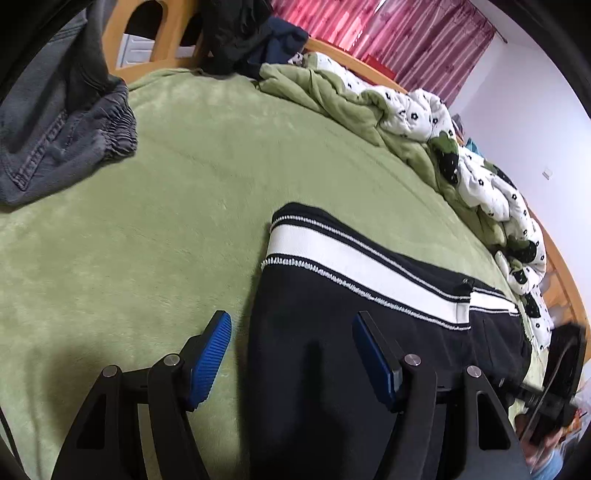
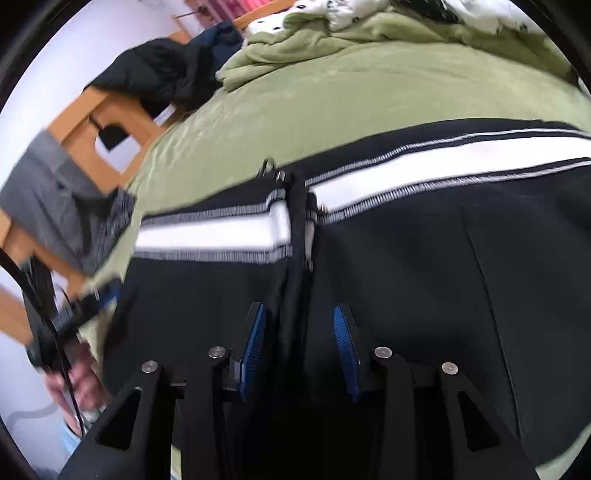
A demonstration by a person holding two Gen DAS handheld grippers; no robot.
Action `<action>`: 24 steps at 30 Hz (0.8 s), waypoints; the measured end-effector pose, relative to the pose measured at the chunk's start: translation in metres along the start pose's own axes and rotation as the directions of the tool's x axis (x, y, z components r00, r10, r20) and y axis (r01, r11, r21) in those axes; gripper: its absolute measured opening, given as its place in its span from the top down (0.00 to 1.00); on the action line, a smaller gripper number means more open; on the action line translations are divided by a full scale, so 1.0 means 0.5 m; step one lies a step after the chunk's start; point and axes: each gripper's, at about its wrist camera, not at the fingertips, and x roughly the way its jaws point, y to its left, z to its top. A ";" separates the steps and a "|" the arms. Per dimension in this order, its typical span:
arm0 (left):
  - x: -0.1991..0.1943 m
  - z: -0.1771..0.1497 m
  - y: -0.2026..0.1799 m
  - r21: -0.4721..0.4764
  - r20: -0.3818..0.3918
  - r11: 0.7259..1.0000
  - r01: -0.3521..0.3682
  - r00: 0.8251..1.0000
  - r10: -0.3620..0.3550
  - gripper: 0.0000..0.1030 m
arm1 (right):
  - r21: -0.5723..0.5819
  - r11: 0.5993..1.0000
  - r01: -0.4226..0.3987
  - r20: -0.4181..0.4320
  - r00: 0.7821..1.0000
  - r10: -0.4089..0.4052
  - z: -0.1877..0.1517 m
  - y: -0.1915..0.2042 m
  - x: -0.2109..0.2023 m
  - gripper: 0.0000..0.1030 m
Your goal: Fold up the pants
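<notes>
Black pants (image 1: 332,354) flat on green bed (image 1: 166,221); left claw (image 1: 291,325) wide, right claw (image 2: 299,317) parted, both angled down, empty.

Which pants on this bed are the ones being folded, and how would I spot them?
Start at the green bed cover. On it, nearest the cameras, lie the black pants. A broad white side stripe sets them apart from the plain grey jeans heaped toward the wooden headboard.

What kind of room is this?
Most likely a bedroom: a bed with a fuzzy green blanket, a rumpled white flower-print quilt, and red curtains behind the wooden bed frame.
</notes>
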 end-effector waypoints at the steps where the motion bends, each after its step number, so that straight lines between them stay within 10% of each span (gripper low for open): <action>1: -0.006 -0.002 0.002 -0.007 0.008 1.000 0.007 1.000 -0.007 0.36 | -0.016 1.000 0.013 0.000 1.000 -0.013 -0.014 0.003 -0.005 0.57; 12: -0.058 -0.037 0.019 -0.004 0.086 0.999 -0.043 0.995 0.043 0.36 | -0.050 0.989 0.140 0.031 0.990 -0.139 -0.068 0.029 -0.029 0.56; 24: -0.061 -0.089 0.084 -0.185 -0.028 0.973 0.138 0.989 -0.146 0.36 | -0.018 0.977 0.213 0.157 0.966 -0.208 -0.108 0.007 -0.145 0.54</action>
